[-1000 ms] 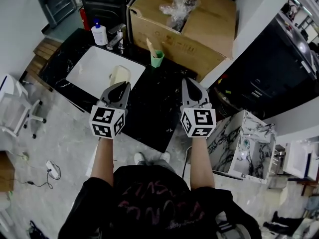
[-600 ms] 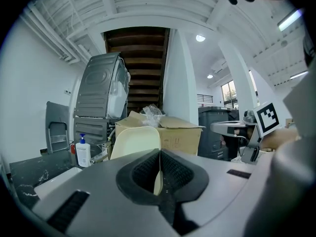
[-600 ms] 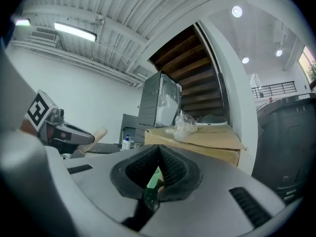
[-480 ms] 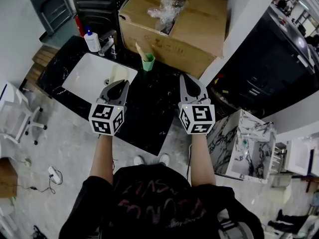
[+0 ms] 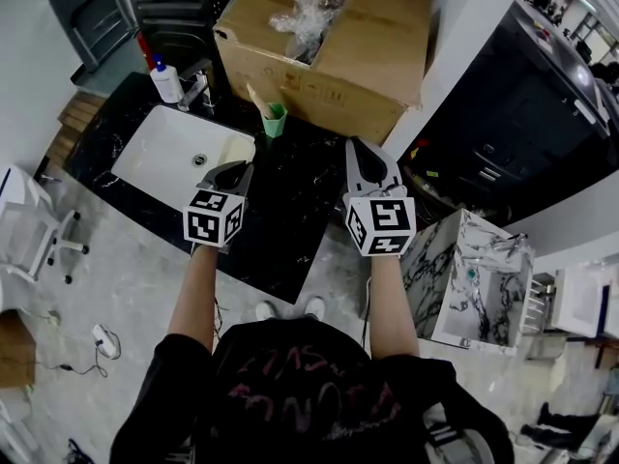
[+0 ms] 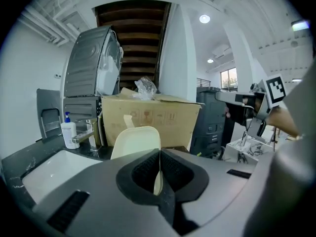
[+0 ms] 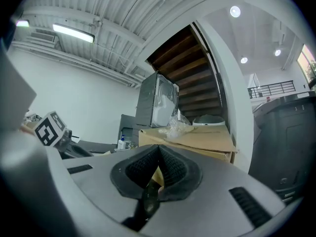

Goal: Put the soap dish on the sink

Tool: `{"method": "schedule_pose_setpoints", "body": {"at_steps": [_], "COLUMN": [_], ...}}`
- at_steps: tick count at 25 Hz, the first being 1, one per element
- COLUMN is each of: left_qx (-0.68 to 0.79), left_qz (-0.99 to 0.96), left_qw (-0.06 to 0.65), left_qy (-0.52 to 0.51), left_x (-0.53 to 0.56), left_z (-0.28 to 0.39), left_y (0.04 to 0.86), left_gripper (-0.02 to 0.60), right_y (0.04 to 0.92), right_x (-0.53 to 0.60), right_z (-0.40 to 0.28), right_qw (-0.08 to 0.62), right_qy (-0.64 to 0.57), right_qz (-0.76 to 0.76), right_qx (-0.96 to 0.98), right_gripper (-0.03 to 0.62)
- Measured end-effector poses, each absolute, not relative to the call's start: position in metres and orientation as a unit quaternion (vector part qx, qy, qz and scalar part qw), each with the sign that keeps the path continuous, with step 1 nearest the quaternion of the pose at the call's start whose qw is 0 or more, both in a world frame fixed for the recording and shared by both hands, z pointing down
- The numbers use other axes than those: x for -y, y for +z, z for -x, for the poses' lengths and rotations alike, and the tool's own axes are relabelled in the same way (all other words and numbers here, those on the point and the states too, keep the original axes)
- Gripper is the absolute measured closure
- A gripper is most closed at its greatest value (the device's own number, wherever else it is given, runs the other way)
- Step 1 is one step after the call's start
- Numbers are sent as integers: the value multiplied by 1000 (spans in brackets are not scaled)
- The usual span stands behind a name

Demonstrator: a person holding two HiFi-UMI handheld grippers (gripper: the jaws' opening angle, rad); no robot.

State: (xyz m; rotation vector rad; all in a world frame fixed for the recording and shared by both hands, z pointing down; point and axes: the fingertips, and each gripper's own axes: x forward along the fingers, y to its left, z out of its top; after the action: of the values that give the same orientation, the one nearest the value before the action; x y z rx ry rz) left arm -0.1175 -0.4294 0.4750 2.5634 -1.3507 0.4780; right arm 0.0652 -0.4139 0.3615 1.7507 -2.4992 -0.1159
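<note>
The cream soap dish (image 5: 235, 150) stands on edge between the jaws of my left gripper (image 5: 230, 169), which is shut on it. The dish hangs over the right rim of the white sink (image 5: 169, 153) set in the black marble counter (image 5: 290, 216). In the left gripper view the soap dish (image 6: 136, 141) rises above the left gripper (image 6: 159, 154), with the sink (image 6: 49, 169) at lower left. My right gripper (image 5: 366, 158) hovers over the counter's right part, shut with nothing in it; in its own view the right gripper (image 7: 159, 154) has its jaws pressed together.
A faucet (image 5: 198, 90) and a white pump bottle (image 5: 164, 80) stand behind the sink. A green cup (image 5: 275, 119) sits on the counter in front of a large cardboard box (image 5: 329, 46). A marble-patterned unit (image 5: 474, 278) is at the right, and a white chair (image 5: 29, 225) at the left.
Both grippers have kept their pose while the view shifted. The left gripper with the dish now sits nearer the sink's right rim than a second ago.
</note>
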Motion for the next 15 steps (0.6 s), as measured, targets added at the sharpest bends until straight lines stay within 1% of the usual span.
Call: {"method": "schedule_pose_setpoints", "body": {"at_steps": [5, 9, 15], "left_qx": [421, 386, 346], "left_qz": [-867, -865, -853], "left_qw": [151, 151, 188], "left_qy": [221, 281, 344], "left_x": [424, 415, 397], "left_z": [100, 85, 77], "left_y": [521, 550, 596], "left_gripper": [559, 558, 558], "right_y": [365, 370, 371], "right_x": [418, 420, 422], "right_z": [-74, -78, -79], "right_qw": [44, 46, 47], "right_qy": [-33, -31, -28], "right_qz": [-576, -576, -575], "right_qx": [816, 816, 816], "right_gripper": [582, 582, 582]}}
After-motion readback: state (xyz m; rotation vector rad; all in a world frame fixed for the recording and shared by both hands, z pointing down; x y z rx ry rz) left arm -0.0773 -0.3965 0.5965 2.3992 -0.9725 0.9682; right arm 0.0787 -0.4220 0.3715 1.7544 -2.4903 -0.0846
